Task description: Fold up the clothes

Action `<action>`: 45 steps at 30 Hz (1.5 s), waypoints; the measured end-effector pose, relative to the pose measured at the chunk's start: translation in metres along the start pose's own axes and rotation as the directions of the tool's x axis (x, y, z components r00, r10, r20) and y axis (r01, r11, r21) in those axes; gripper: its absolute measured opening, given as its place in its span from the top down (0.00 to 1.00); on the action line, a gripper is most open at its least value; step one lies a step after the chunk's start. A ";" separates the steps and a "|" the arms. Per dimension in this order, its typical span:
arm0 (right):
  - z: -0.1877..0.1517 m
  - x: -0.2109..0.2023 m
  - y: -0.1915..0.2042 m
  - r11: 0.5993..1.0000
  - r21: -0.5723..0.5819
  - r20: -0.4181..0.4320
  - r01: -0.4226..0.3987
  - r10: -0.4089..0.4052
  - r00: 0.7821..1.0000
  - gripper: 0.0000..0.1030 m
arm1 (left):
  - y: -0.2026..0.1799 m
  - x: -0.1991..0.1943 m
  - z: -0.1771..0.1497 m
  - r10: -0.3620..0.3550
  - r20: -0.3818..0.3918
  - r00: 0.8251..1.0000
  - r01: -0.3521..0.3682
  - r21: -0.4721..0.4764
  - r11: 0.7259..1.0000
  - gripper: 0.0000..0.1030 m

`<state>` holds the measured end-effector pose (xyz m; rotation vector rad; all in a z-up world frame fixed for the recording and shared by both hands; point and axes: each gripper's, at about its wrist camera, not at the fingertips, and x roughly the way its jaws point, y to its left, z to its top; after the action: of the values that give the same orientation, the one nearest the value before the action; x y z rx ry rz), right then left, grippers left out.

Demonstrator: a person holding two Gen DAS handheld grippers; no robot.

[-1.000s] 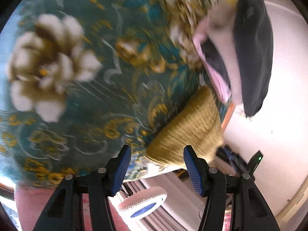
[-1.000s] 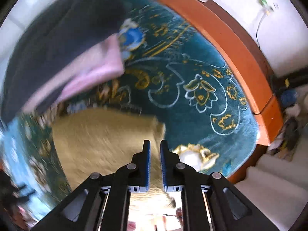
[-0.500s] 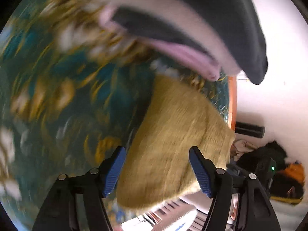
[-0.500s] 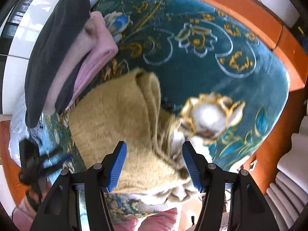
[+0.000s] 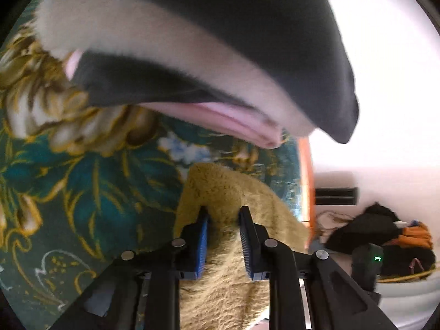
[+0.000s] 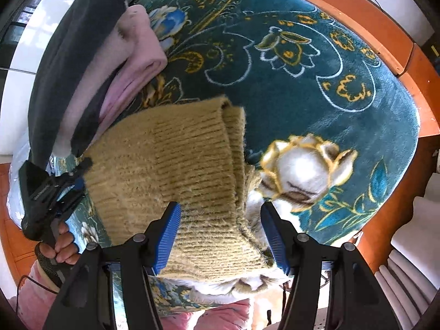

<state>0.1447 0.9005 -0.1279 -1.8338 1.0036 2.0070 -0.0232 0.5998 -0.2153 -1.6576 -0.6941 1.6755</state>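
Note:
A folded mustard knit sweater [image 6: 176,162] lies on the teal floral blanket [image 6: 316,88]. My right gripper [image 6: 220,233] is open above its near edge, one blue pad on each side of the fold. My left gripper [image 5: 223,228] is shut on the sweater [image 5: 228,192] at its left edge; it also shows in the right wrist view [image 6: 74,184] at the sweater's left side. A stack of folded clothes, dark grey over pink [image 6: 90,60], lies behind the sweater and fills the top of the left wrist view [image 5: 220,55].
The blanket covers a bed with an orange wooden frame [image 6: 379,46]. A pile of dark and orange clothes [image 5: 385,236] sits in a basket on the floor to the right. White steps [image 6: 412,247] are beside the bed.
My left gripper has moved in and shut on the sweater's edge. My right gripper, shut a second ago, stays open over the sweater, which now lies flatter and neater.

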 end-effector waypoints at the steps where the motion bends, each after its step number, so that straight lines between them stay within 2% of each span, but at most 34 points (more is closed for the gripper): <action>1: 0.001 0.002 0.000 1.000 0.000 -0.005 0.000 0.000 1.000 0.40 | 0.003 0.002 0.001 0.023 0.000 1.000 -0.023 0.013 1.000 0.77; 2: 0.001 0.003 -0.001 1.000 -0.001 -0.010 -0.001 0.001 1.000 0.40 | 0.007 0.005 0.002 0.052 0.001 0.999 -0.052 0.026 0.998 0.73; 4: 0.001 0.006 -0.001 1.000 -0.007 -0.018 -0.003 0.003 1.000 0.40 | 0.013 0.007 0.001 0.086 0.005 0.996 -0.086 0.053 0.995 0.56; 5: 0.001 0.007 0.001 1.000 -0.016 -0.022 0.000 0.000 1.000 0.40 | 0.016 0.006 0.000 0.087 0.011 0.996 -0.088 0.062 0.994 0.37; 6: 0.001 0.007 0.002 1.000 -0.025 -0.025 0.005 -0.006 1.000 0.40 | 0.020 0.006 -0.001 0.072 0.021 0.997 -0.074 0.065 0.995 0.32; 11: 0.001 0.010 0.004 0.999 -0.039 -0.021 0.021 -0.021 1.000 0.40 | 0.032 0.019 0.006 -0.040 0.057 0.998 0.037 0.060 0.998 0.26; 15: 0.000 0.009 0.007 0.998 -0.054 -0.012 0.046 -0.047 0.999 0.40 | 0.034 0.045 0.011 -0.088 0.030 0.996 0.087 0.008 0.996 0.28; 16: 0.000 0.008 0.008 0.997 -0.058 -0.009 0.052 -0.053 0.999 0.40 | 0.034 0.047 0.010 -0.112 0.030 0.993 0.112 -0.006 0.994 0.32; 17: 0.000 0.007 0.010 0.996 -0.061 -0.006 0.058 -0.059 0.998 0.40 | 0.034 0.047 0.009 -0.121 0.033 0.992 0.122 -0.026 0.992 0.51; 18: -0.001 0.007 0.011 0.996 -0.063 -0.003 0.063 -0.064 0.998 0.40 | 0.034 0.047 0.008 -0.117 0.034 0.993 0.119 -0.051 0.992 0.64; 20: -0.001 0.004 0.015 0.996 -0.057 0.007 0.066 -0.065 0.998 0.40 | 0.033 0.043 0.003 -0.111 0.056 0.992 0.116 -0.097 0.988 0.70; 23: -0.002 0.000 0.023 0.997 -0.042 0.024 0.065 -0.064 0.998 0.40 | 0.025 0.022 -0.006 -0.123 0.098 0.988 0.136 -0.133 0.982 0.72; 26: -0.003 -0.007 0.038 0.996 -0.061 0.038 0.062 -0.060 0.998 0.40 | 0.027 -0.021 -0.016 -0.115 0.170 0.979 0.145 -0.174 0.974 0.73; 28: -0.004 -0.010 0.056 0.994 -0.096 0.040 0.047 -0.043 0.998 0.40 | 0.043 -0.063 -0.024 -0.098 0.236 0.967 0.152 -0.224 0.963 0.73; 30: -0.004 -0.009 0.081 0.990 -0.138 0.032 0.006 -0.002 0.999 0.40 | 0.073 -0.122 -0.033 -0.041 0.316 0.948 0.137 -0.288 0.948 0.73; 33: -0.002 0.007 0.126 0.976 -0.209 -0.009 -0.055 0.055 0.998 0.40 | 0.136 -0.218 -0.047 0.115 0.422 0.899 0.079 -0.414 0.907 0.73; 35: -0.004 0.024 0.165 0.959 -0.262 -0.047 -0.105 0.096 0.994 0.40 | 0.174 -0.271 -0.058 0.213 0.471 0.856 0.060 -0.501 0.864 0.73; 38: -0.015 0.049 0.229 0.922 -0.344 -0.114 -0.178 0.147 0.983 0.40 | 0.228 -0.350 -0.077 0.339 0.540 0.771 0.076 -0.606 0.792 0.73; 40: -0.027 0.063 0.272 0.891 -0.398 -0.161 -0.217 0.165 0.973 0.40 | 0.258 -0.388 -0.083 0.398 0.559 0.727 0.093 -0.655 0.750 0.73; 43: -0.045 0.075 0.333 0.833 -0.491 -0.200 -0.254 0.176 0.964 0.40 | 0.297 -0.432 -0.087 0.450 0.568 0.689 0.123 -0.704 0.699 0.73; 44: -0.052 0.077 0.353 0.811 -0.522 -0.208 -0.264 0.180 0.962 0.40 | 0.306 -0.441 -0.087 0.462 0.560 0.687 0.119 -0.715 0.689 0.72; 45: -0.059 0.078 0.369 0.791 -0.548 -0.216 -0.271 0.179 0.960 0.40 | 0.312 -0.446 -0.085 0.470 0.547 0.693 0.107 -0.722 0.683 0.71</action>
<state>-0.0447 0.5720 -0.0824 -2.2854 0.7218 2.5620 0.0175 0.0514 -0.1750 -1.5378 -1.8079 2.4441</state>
